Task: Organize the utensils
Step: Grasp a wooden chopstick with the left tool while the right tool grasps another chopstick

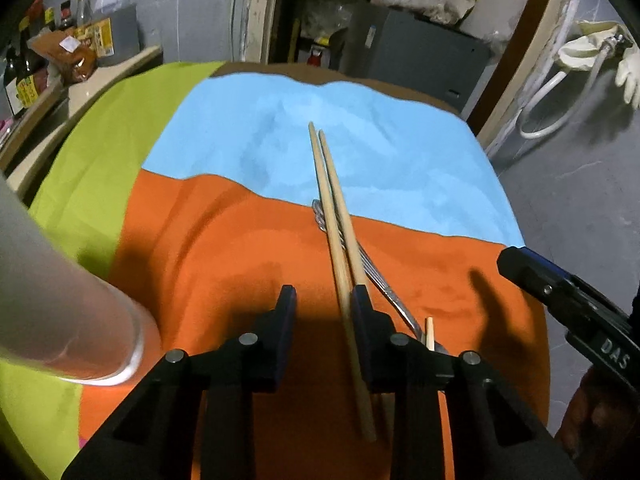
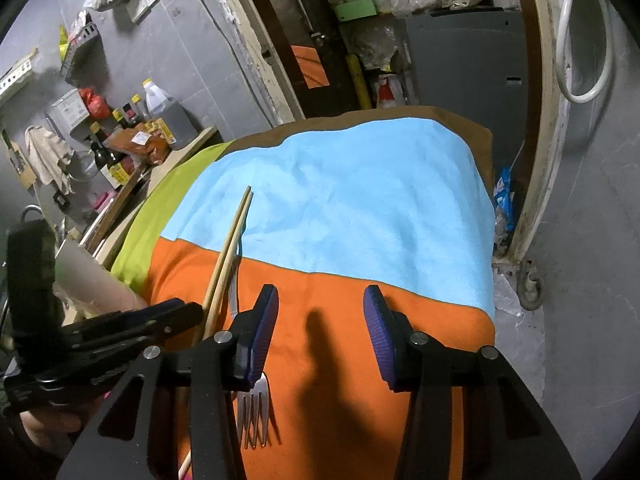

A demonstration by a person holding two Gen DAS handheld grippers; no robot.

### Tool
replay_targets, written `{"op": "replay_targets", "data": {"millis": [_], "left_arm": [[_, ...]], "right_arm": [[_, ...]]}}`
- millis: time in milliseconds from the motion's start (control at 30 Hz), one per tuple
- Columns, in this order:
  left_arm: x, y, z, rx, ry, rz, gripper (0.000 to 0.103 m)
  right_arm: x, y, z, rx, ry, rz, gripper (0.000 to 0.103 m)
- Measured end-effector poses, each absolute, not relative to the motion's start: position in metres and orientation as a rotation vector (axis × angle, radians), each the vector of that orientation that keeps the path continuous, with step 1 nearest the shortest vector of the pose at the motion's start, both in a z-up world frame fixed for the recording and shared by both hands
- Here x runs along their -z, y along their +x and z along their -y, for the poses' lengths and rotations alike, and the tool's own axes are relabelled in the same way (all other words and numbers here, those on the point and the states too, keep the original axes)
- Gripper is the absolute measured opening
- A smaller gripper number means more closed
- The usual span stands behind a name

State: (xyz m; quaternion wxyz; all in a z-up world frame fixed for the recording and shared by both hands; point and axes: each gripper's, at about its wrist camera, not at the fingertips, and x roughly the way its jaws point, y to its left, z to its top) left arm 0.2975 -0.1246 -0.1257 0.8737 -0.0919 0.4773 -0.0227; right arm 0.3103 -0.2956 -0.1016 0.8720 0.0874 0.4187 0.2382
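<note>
Chopsticks (image 1: 340, 240) between left claw (image 1: 324, 300) pads, unclamped.

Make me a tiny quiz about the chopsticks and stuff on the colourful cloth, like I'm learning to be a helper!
1. True or false: the chopsticks lie wholly on the blue cloth.
2. Pick one. What lies under the chopsticks? A: a spoon. B: a metal fork. C: a knife.
3. Short answer: which gripper has a chopstick between its fingers?

Key
1. False. They run from the blue cloth down onto the orange cloth.
2. B.
3. The left gripper. One chopstick lies against one of its fingers, and the other finger stands clear.
</note>
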Motion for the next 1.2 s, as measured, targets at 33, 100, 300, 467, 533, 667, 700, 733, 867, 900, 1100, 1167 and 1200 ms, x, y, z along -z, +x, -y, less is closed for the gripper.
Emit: {"op": "replay_targets", "data": {"millis": [33,100,300,467,533,667,700,733,867,900,1100,1167,1200], "left_arm": [[0.127,0.3,0.125,0.049,-0.194,-1.002,0.024],[0.13,0.305,0.127,0.049,-0.19,-1.012,0.024],[0.131,0.311,0.118,0.044,-0.24,-1.039,0.006],[0.129,0.298,0.109,0.016,-0.269,-1.046,0.005],[0.128,0.289,0.105,0.003,-0.283,-1.049,0.005],[0.124,0.269,0.099,-0.022,-0.293,-1.046,0.005],[0.124,0.262,0.097,-0.028,-0.298,-1.048,0.005],[0.123,0.259,0.098,-0.032,-0.305,-1.05,0.005],[0.123,0.24,0.096,-0.039,-0.345,-1.059,0.005],[0.123,0.235,0.096,-0.039,-0.35,-1.06,0.005],[0.119,0.229,0.1,-0.022,-0.358,-1.07,0.005],[0.119,0.229,0.098,-0.012,-0.366,-1.075,0.005],[0.119,0.229,0.098,-0.007,-0.37,-1.079,0.005]], "right_arm": [[0.103,0.311,0.295,-0.498,0.185,-0.88,0.042],[0.104,0.312,0.295,-0.496,0.186,-0.886,0.042],[0.109,0.318,0.29,-0.506,0.191,-0.918,0.042],[0.112,0.33,0.277,-0.548,0.203,-0.949,0.04],[0.114,0.337,0.268,-0.577,0.209,-0.968,0.038],[0.117,0.346,0.252,-0.633,0.216,-1.006,0.032],[0.118,0.349,0.248,-0.65,0.217,-1.017,0.032],[0.118,0.351,0.245,-0.663,0.214,-1.025,0.031],[0.119,0.356,0.231,-0.695,0.193,-1.043,0.031],[0.12,0.36,0.223,-0.707,0.19,-1.05,0.031],[0.123,0.373,0.202,-0.722,0.178,-1.069,0.028],[0.124,0.38,0.195,-0.713,0.17,-1.083,0.023],[0.125,0.382,0.194,-0.706,0.167,-1.09,0.021]]}}
